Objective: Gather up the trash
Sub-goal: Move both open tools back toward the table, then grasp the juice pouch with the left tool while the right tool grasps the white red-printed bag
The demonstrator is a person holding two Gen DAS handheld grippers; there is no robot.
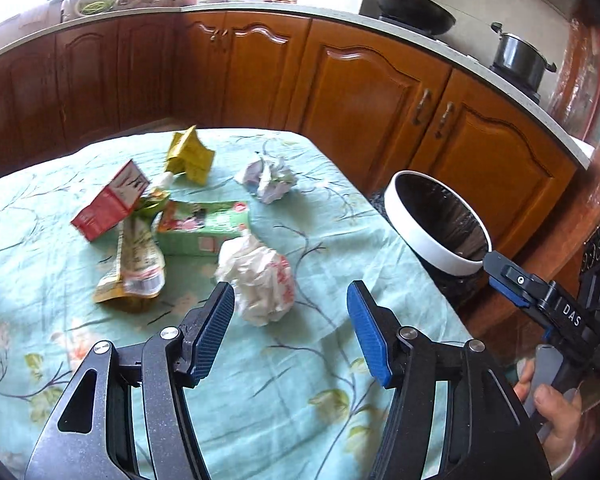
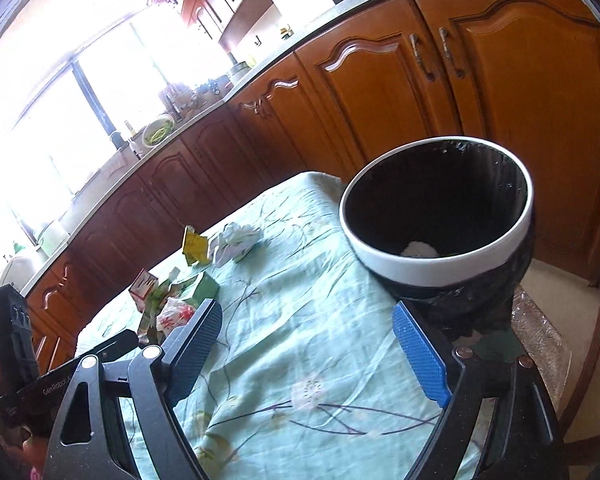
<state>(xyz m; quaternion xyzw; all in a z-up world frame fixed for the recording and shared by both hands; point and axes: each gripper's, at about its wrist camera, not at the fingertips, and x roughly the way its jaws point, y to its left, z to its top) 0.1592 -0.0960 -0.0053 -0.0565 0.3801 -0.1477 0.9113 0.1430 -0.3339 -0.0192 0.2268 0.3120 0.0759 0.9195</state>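
Left wrist view: the left gripper (image 1: 290, 320), jaws wide and holding nothing, is being aimed at the crumpled white bag (image 1: 260, 280) lying just ahead, nearer the left jaw. Cartons (image 1: 202, 232) are lying beyond the bag. The right gripper (image 2: 308, 356), jaws likewise wide, is being held beside the bin (image 2: 440, 268), well right of the bag.

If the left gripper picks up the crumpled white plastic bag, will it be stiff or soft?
The crumpled plastic bag looks thin and wrinkled, so it will probably squash between the fingers. It seems light for its size. Loose folds may slip or trail, so a deep grip seems safer.
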